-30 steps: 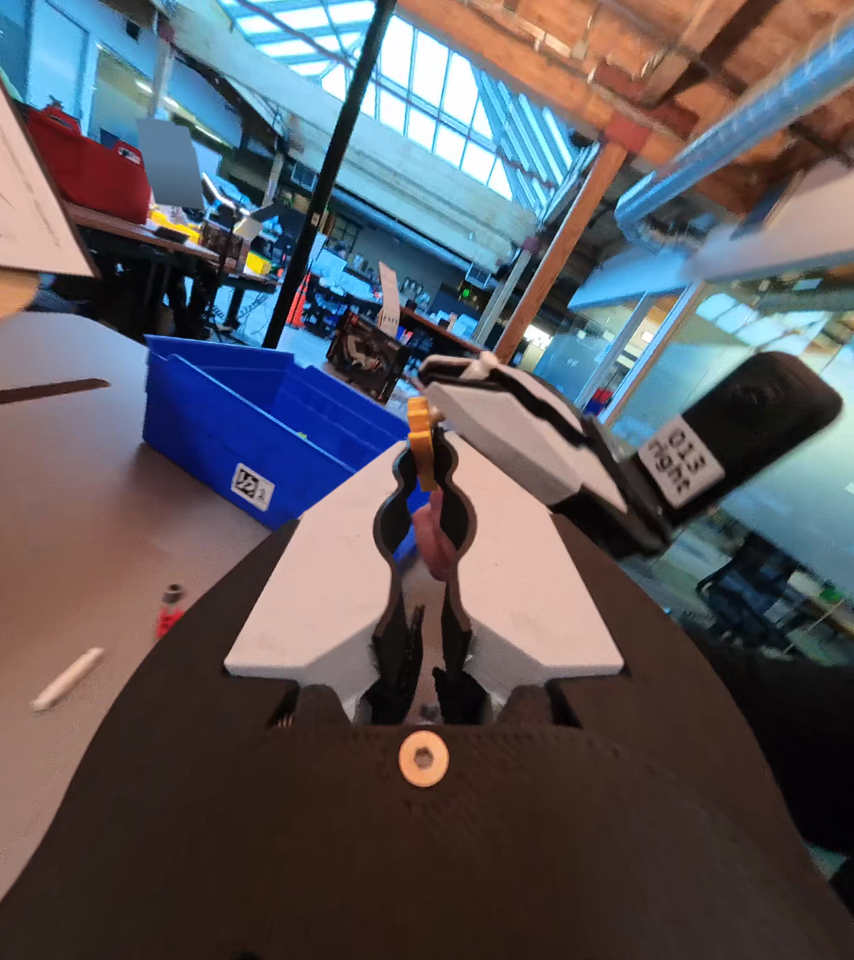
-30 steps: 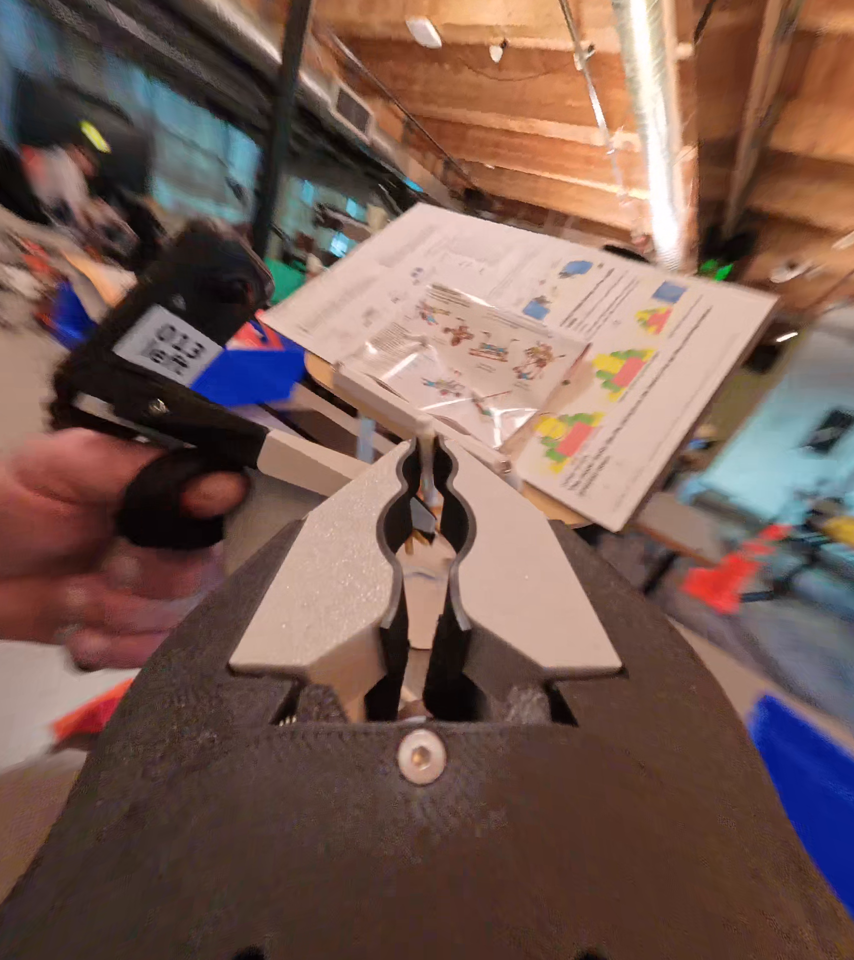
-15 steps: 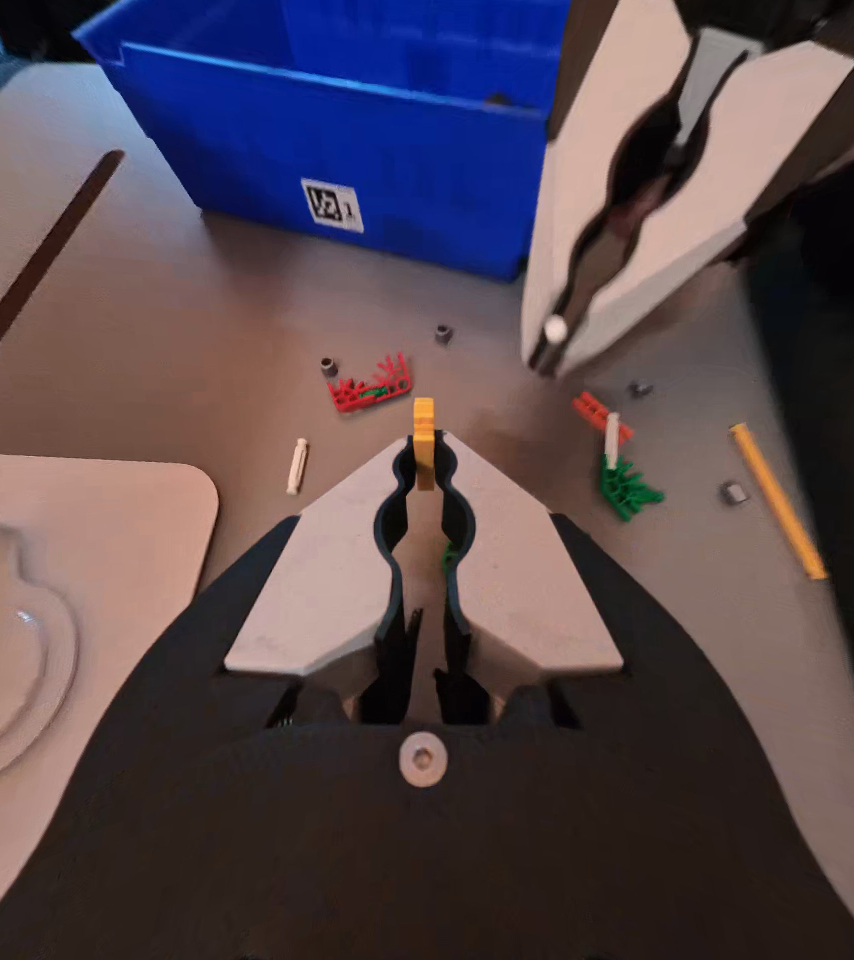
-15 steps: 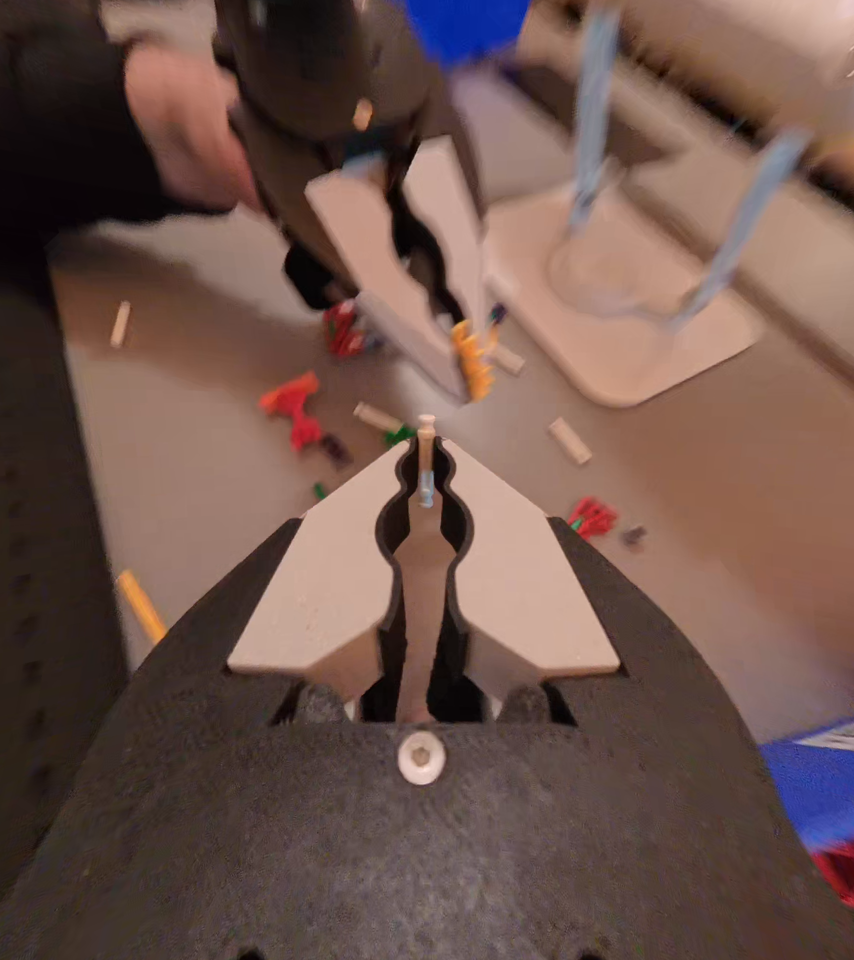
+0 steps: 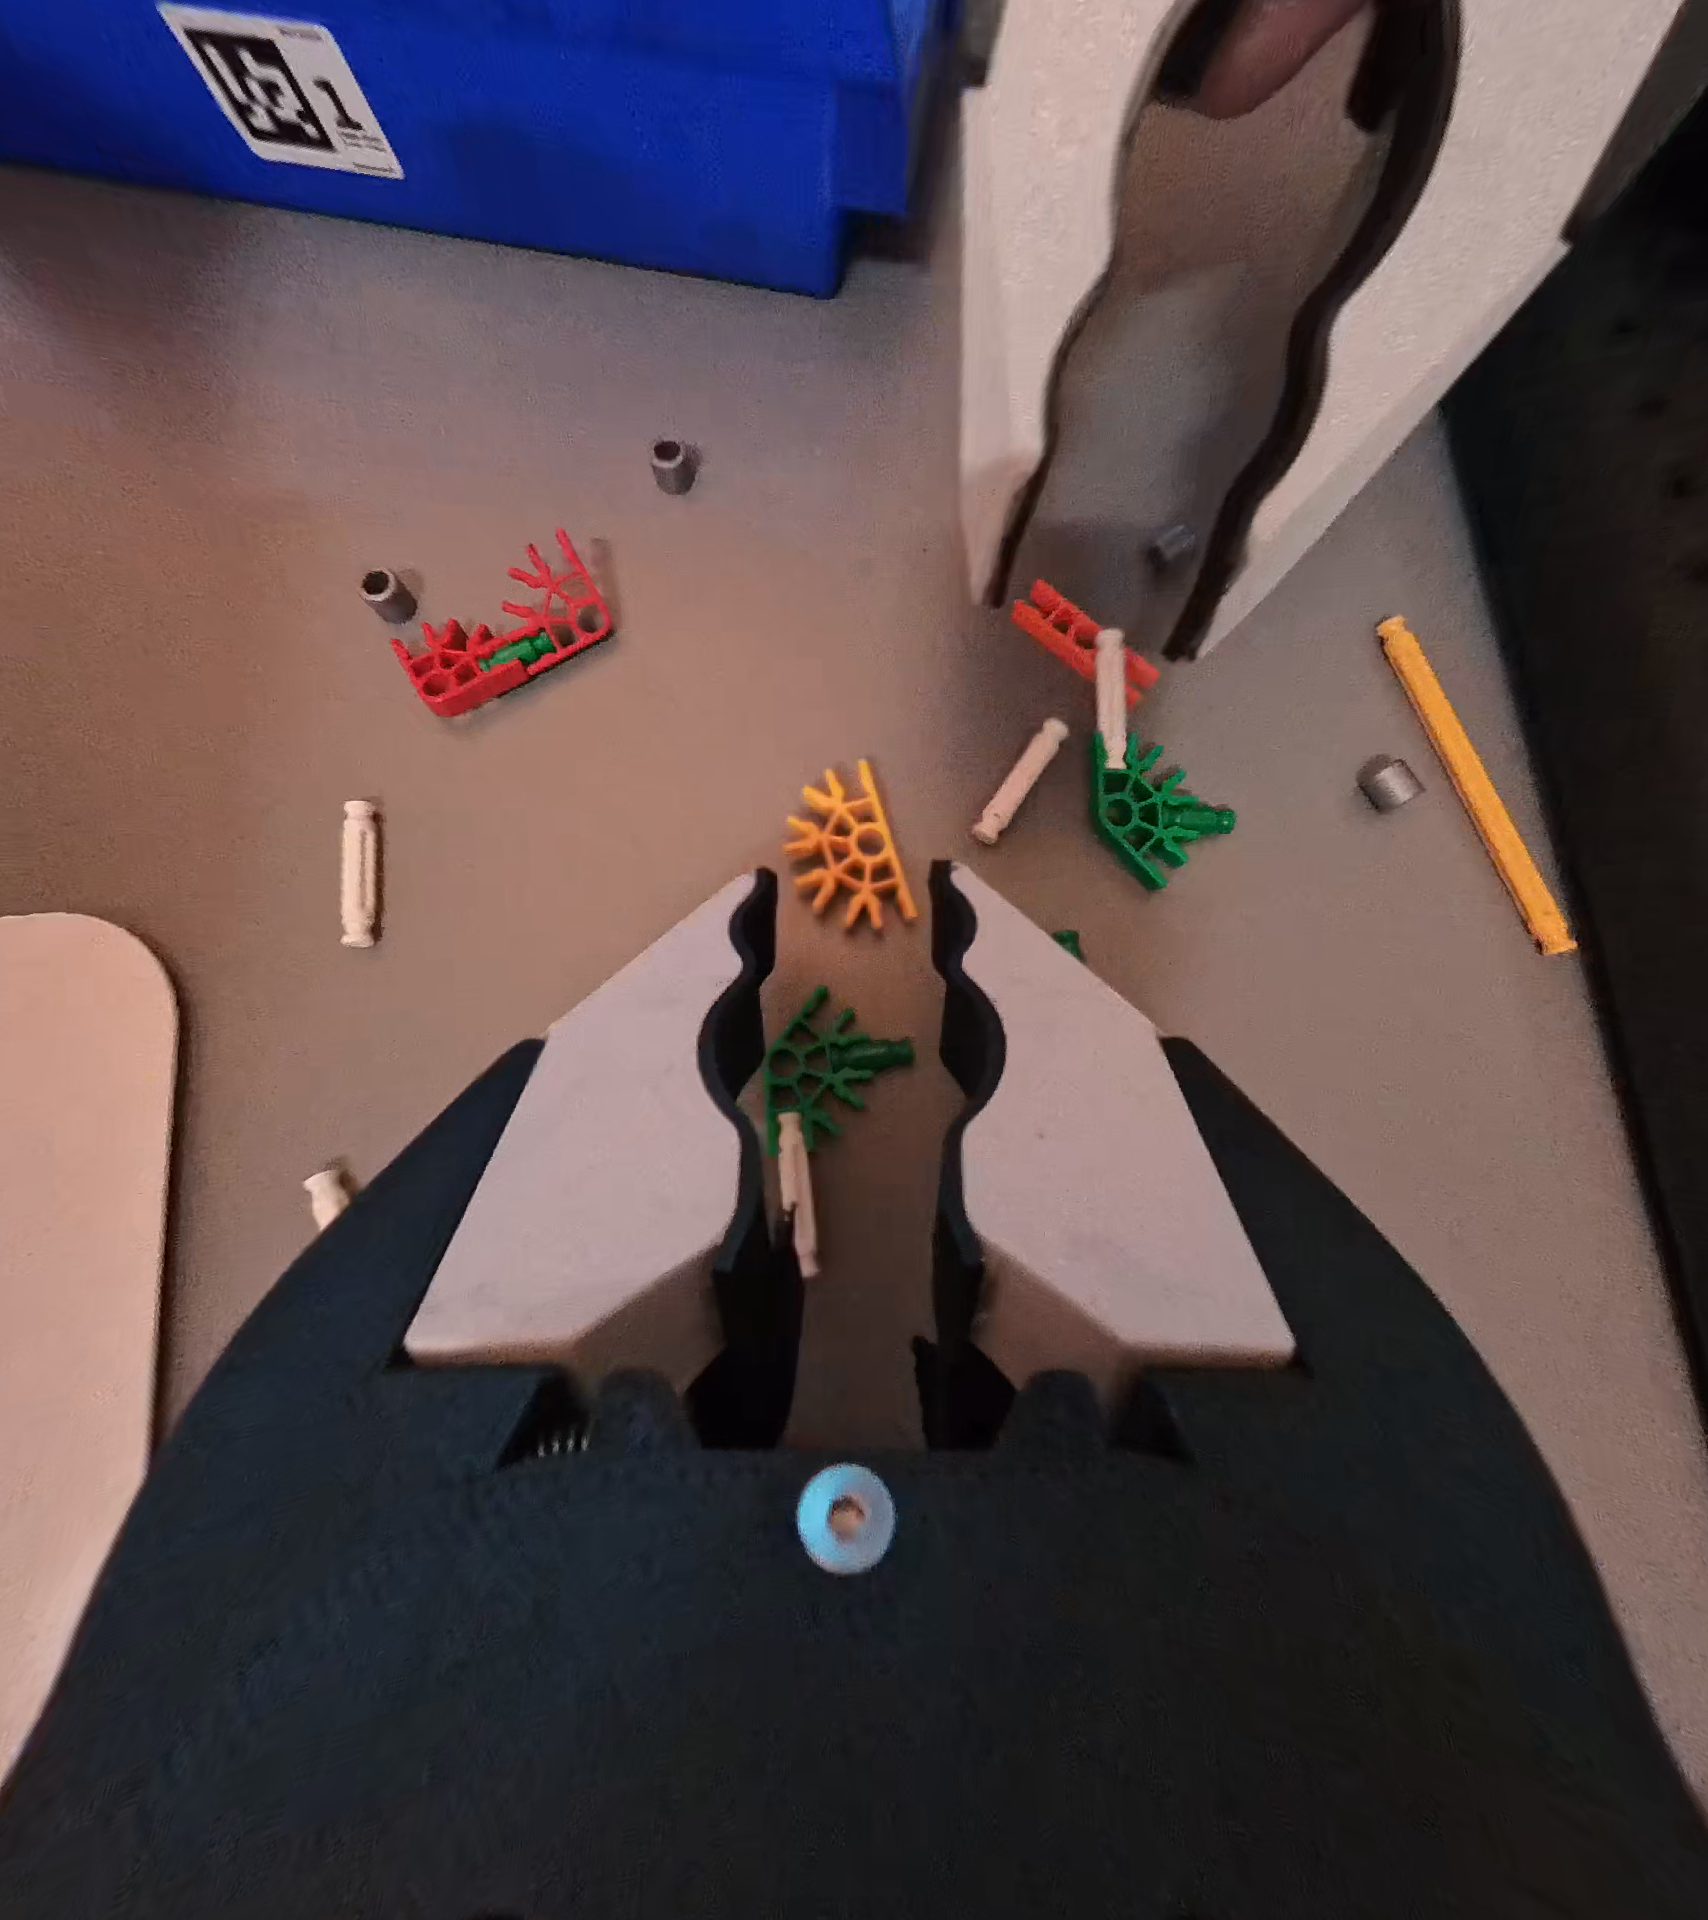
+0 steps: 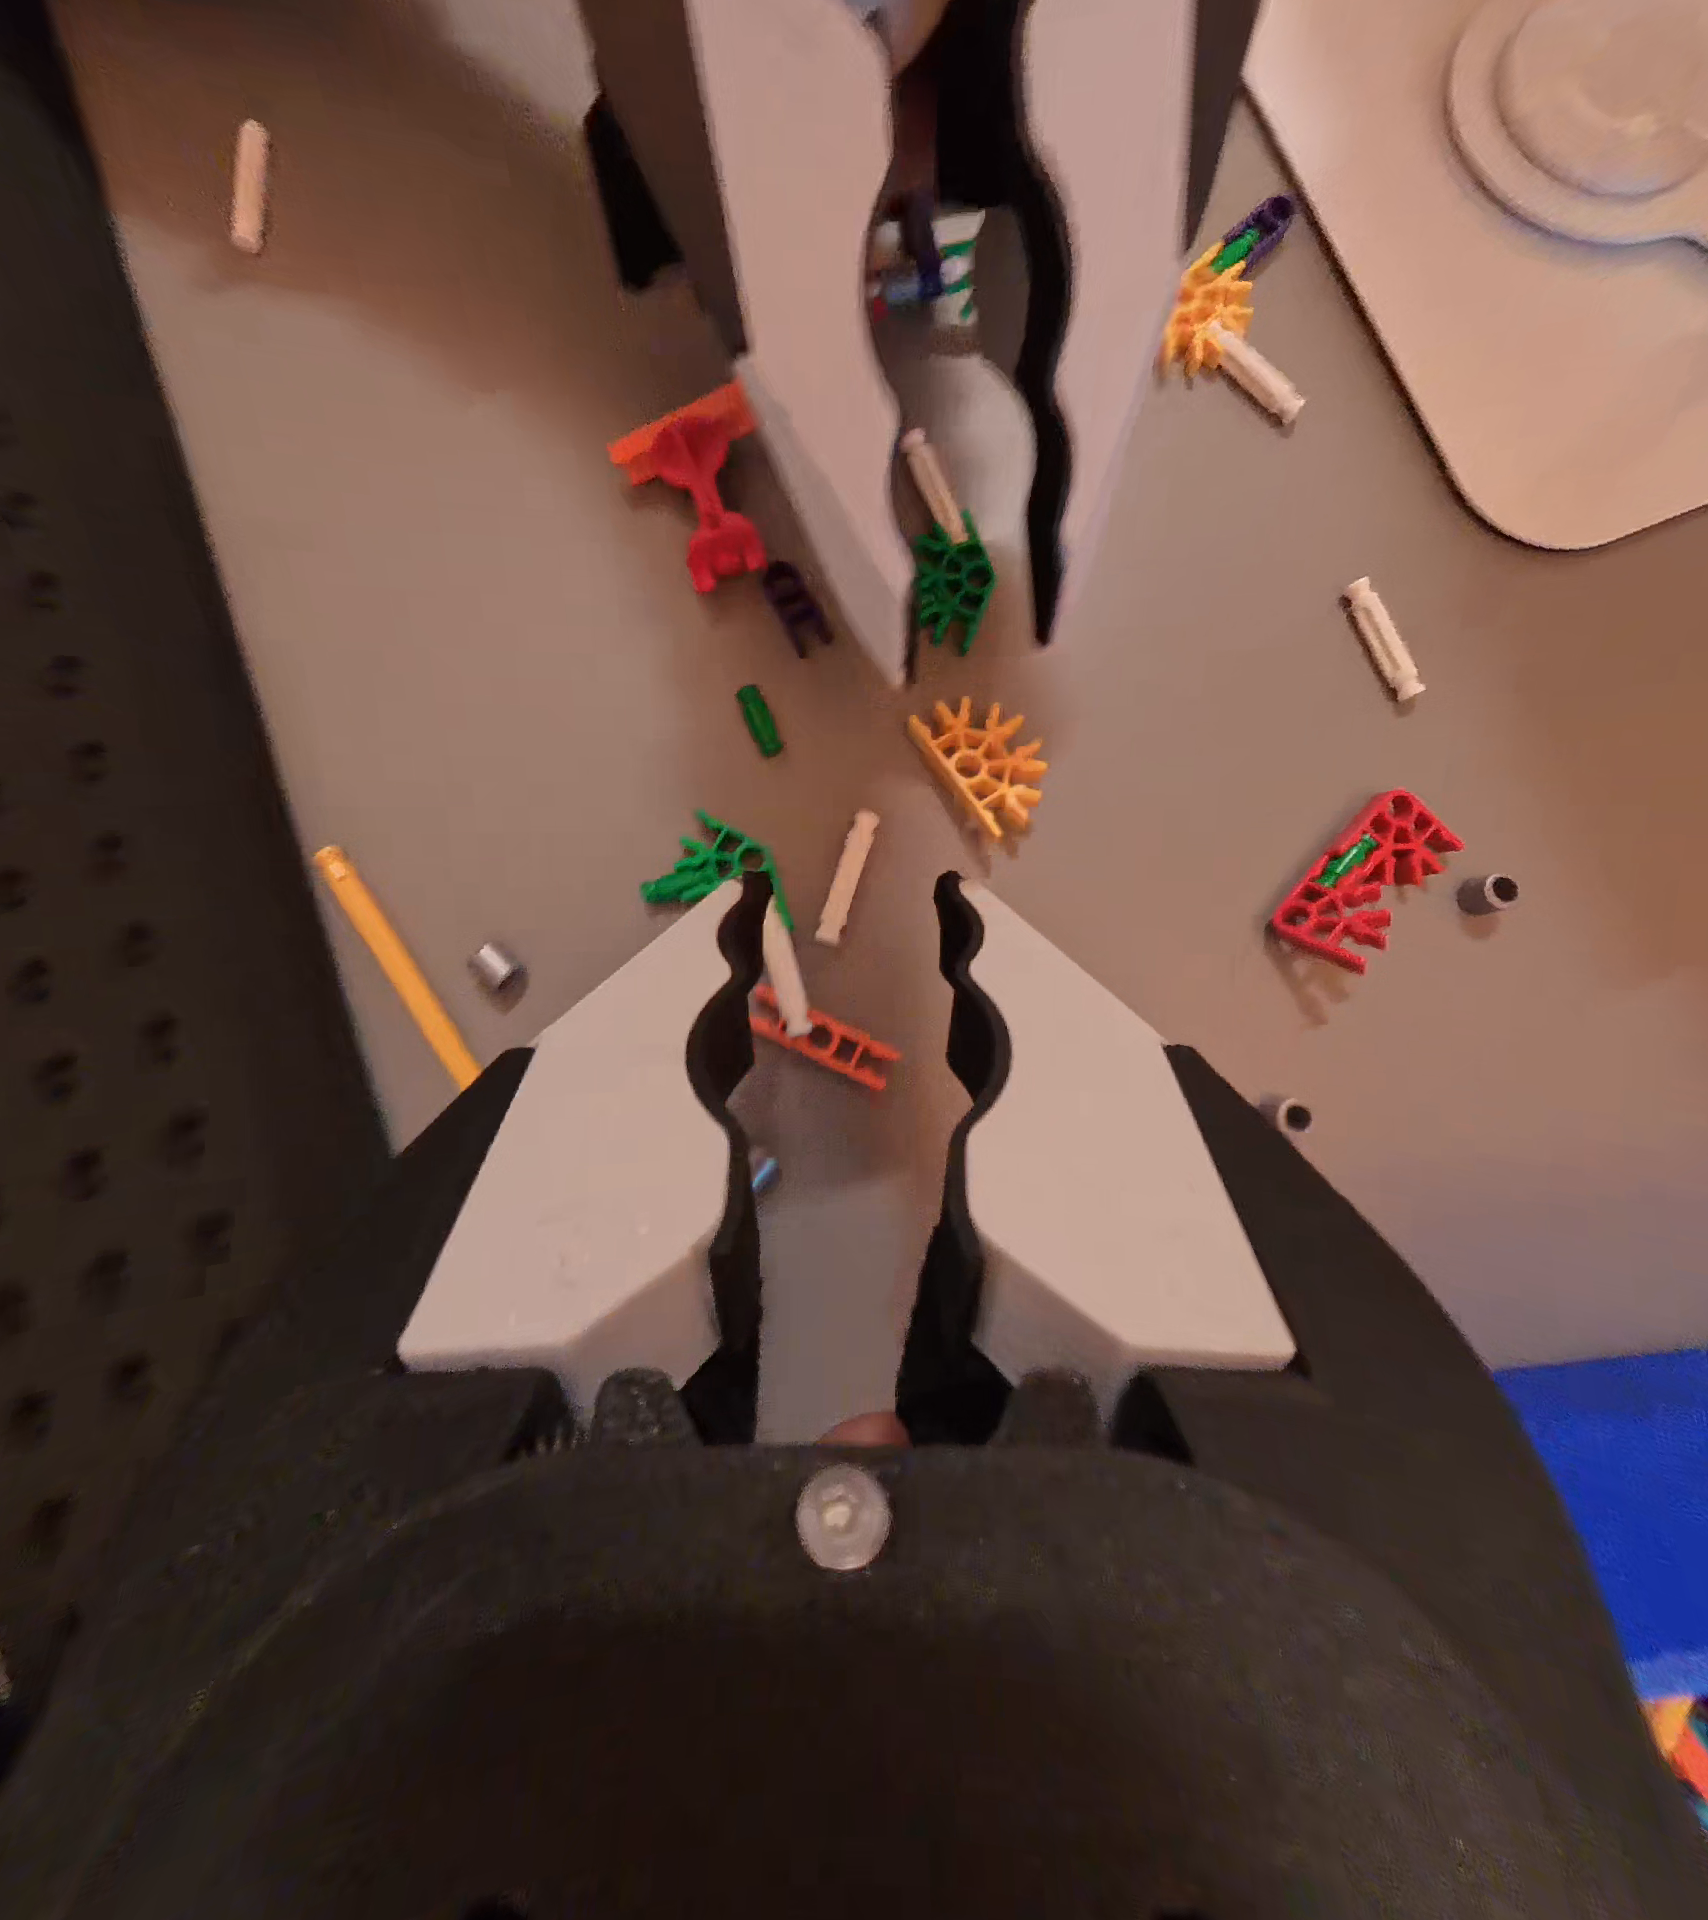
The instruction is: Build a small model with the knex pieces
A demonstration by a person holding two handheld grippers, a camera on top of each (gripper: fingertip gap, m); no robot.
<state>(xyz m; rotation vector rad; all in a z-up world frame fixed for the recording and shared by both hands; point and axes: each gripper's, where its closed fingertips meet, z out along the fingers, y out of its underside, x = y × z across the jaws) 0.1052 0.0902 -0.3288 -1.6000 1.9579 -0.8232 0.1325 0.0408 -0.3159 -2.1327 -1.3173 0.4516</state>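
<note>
Left tool [image 5: 850,883]: jaws apart, empty, above the grey counter [image 5: 206,436]. Yellow connector [image 5: 852,847] lies just past its tips; green connector [image 5: 824,1070] lies between the fingers. Right tool [image 6: 848,883]: jaws apart, empty, over a white rod [image 6: 848,878] and orange piece [image 6: 824,1039]. Blue bin [image 5: 538,125] behind.

A grey bench [image 5: 206,436] is strewn with plastic connector pieces [image 5: 852,847], white rods [image 5: 358,871] and a blue bin [image 5: 569,135].
</note>
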